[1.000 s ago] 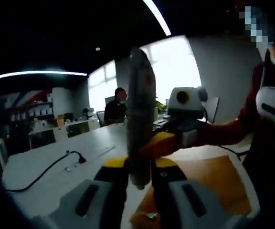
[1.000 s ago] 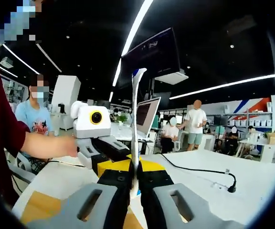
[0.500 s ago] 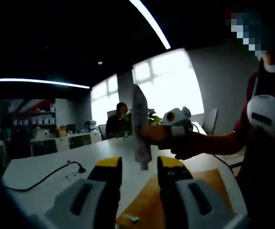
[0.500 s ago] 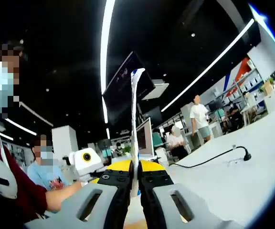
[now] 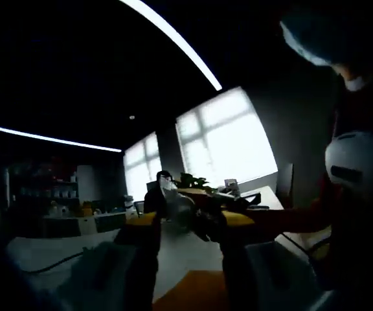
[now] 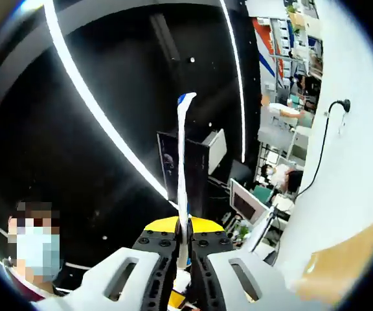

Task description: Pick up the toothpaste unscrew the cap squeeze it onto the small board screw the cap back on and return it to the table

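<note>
On my right hand-held gripper (image 6: 182, 249) the jaws are pinched narrow on the tube (image 6: 183, 188), which stands straight up from between the yellow pads and ends in a blue-tipped flat end above them. I see the tube edge-on, a thin white strip. The whole right gripper view is rolled over, so the white table (image 6: 342, 162) runs down the far right side of it, with a black cable (image 6: 322, 139) lying across it and the tan board (image 6: 342, 259) low at the right, beyond the jaws. A masked person sits low to the left of the jaws. Farther off are dark monitors (image 6: 183, 168) right behind the tube, then ceiling light strips.

My left hand-held gripper (image 5: 186, 227) is dim. Its two jaws rise apart with a clear gap between the yellow tips, and nothing sits between them that I can make out. Just past those tips the right hand-held gripper comes in from the right, tilted flat, with the tube (image 5: 177, 206) pointing left across the gap; I cannot tell whether it touches my left jaws. A strip of board (image 5: 196, 295) shows low between the jaws, with table (image 5: 57, 249) to the left. A sleeve (image 5: 303, 217) reaches in from the right. Far back, a seated person and bright windows (image 5: 228, 139).
</note>
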### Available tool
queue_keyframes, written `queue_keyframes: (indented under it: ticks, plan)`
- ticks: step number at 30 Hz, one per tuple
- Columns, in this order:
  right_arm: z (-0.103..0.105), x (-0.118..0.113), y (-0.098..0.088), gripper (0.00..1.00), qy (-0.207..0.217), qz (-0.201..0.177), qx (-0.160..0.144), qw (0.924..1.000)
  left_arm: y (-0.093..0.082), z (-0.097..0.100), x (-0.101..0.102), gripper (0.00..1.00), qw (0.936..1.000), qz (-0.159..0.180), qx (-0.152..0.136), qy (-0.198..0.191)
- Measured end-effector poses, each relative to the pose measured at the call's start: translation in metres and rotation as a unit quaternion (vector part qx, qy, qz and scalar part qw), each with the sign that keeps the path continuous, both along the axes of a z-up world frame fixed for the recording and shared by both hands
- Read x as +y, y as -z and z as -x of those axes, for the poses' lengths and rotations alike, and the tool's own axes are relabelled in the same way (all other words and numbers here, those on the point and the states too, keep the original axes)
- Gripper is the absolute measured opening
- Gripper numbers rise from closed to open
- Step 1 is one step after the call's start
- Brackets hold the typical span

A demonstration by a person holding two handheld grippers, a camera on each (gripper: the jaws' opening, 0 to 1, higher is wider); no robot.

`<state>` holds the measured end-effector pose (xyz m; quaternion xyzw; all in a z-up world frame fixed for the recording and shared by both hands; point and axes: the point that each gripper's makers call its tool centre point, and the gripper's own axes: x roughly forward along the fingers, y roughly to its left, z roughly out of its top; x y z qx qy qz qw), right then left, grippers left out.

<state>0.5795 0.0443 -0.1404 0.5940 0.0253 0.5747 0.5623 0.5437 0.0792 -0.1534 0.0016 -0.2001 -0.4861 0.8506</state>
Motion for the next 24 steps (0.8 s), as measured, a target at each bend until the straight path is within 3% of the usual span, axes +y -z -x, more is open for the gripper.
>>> queue_keyframes:
  ticks: [4,7,12,17,24]
  plan:
    - [0.016,0.001,-0.006,0.03,-0.049,-0.055,0.032,0.9968,-0.008,0.009,-0.004,0.39,0.9995,0.004,-0.027,-0.018]
    - [0.032,0.003,-0.010,0.03,-0.071,-0.094,0.046,0.9920,-0.015,0.021,-0.013,0.39,0.9991,0.031,-0.028,0.000]
    - [0.038,-0.007,-0.017,0.03,-0.070,-0.162,0.057,0.9827,-0.025,0.030,-0.021,0.36,0.9970,0.071,-0.032,0.003]
    - [0.040,-0.013,-0.017,0.03,-0.050,-0.172,0.041,0.9830,-0.025,0.030,-0.030,0.34,0.9951,0.096,-0.021,0.010]
    - [0.048,-0.018,-0.020,0.03,-0.017,-0.218,0.014,0.9758,-0.032,0.029,-0.033,0.31,0.9878,0.153,-0.004,0.028]
